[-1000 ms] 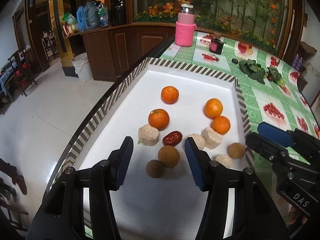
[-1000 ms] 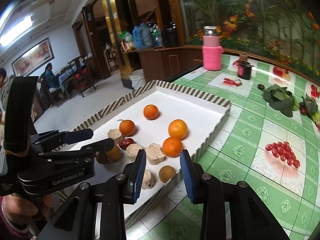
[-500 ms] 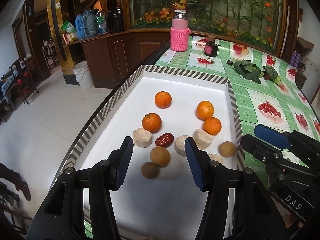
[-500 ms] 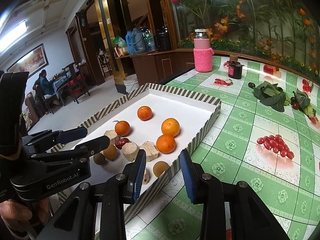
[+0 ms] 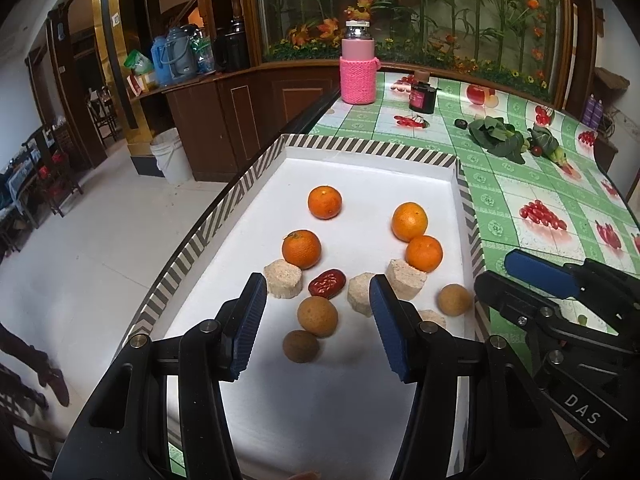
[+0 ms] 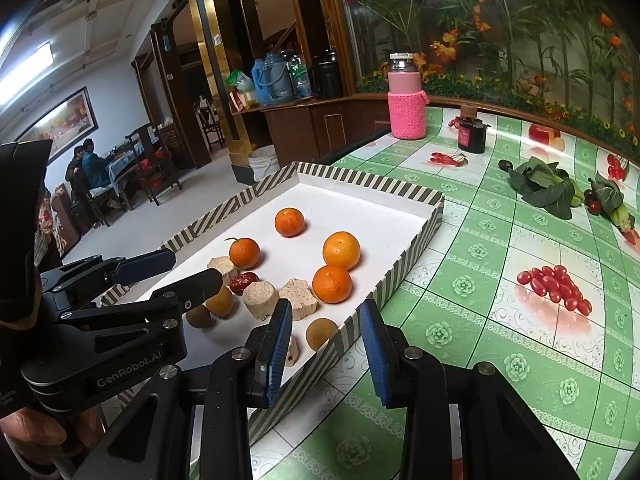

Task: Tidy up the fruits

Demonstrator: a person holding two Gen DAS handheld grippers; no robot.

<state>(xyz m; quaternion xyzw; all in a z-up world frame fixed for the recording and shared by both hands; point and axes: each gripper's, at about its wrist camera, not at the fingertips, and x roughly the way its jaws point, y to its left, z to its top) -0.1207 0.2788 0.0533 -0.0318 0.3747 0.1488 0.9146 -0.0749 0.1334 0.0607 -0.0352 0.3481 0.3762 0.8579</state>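
Note:
A white tray point(image 5: 360, 146) with a striped rim holds several oranges point(image 5: 325, 202), beige chunks point(image 5: 283, 279), one red date point(image 5: 327, 283) and three brown round fruits point(image 5: 317, 316). My left gripper point(image 5: 318, 292) hovers open above the tray's near part, over the date and a brown fruit, holding nothing. In the right wrist view the same tray point(image 6: 372, 186) and oranges point(image 6: 341, 250) show. My right gripper point(image 6: 326, 312) stands open and empty above the tray's near right rim, close to a brown fruit point(image 6: 320, 332). The left gripper point(image 6: 192, 268) reaches in from the left.
The tray lies on a green fruit-print tablecloth point(image 6: 500, 320), along the table's left edge with floor beyond. A pink-sleeved bottle point(image 5: 357, 76), a dark jar point(image 5: 422, 98) and leafy greens point(image 5: 496, 136) stand further back. People sit at a distant table point(image 6: 90, 168).
Both views have shifted only slightly. Nothing on the tray has moved, and both grippers keep the same gap.

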